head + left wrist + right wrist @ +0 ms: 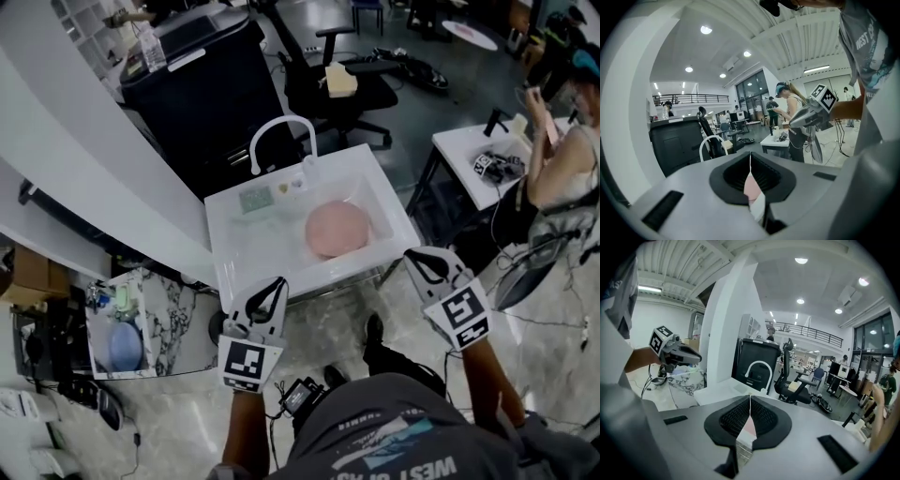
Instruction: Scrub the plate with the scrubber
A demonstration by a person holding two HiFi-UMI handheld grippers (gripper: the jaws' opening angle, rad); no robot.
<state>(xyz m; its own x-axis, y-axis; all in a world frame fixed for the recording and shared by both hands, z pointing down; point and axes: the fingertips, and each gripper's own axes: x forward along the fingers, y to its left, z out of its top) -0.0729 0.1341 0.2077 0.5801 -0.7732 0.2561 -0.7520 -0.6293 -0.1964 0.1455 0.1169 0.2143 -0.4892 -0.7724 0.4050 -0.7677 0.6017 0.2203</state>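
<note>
Sink point(328, 272) front edge near; left gripper point(278, 281), right gripper point(412, 255) closed, empty.

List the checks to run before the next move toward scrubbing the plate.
1. Plate in sink: ok, it lies in the basin.
2. Scrubber found: ok, a greenish pad near the faucet, apart from the plate.
3. Scrubber held: not ok; left gripper is shut and empty.
4. Right gripper ready to grasp: not ok; shut and empty.
5. Grippers over the basin: not ok, both are short of it.
6. Water running: cannot tell.
</note>
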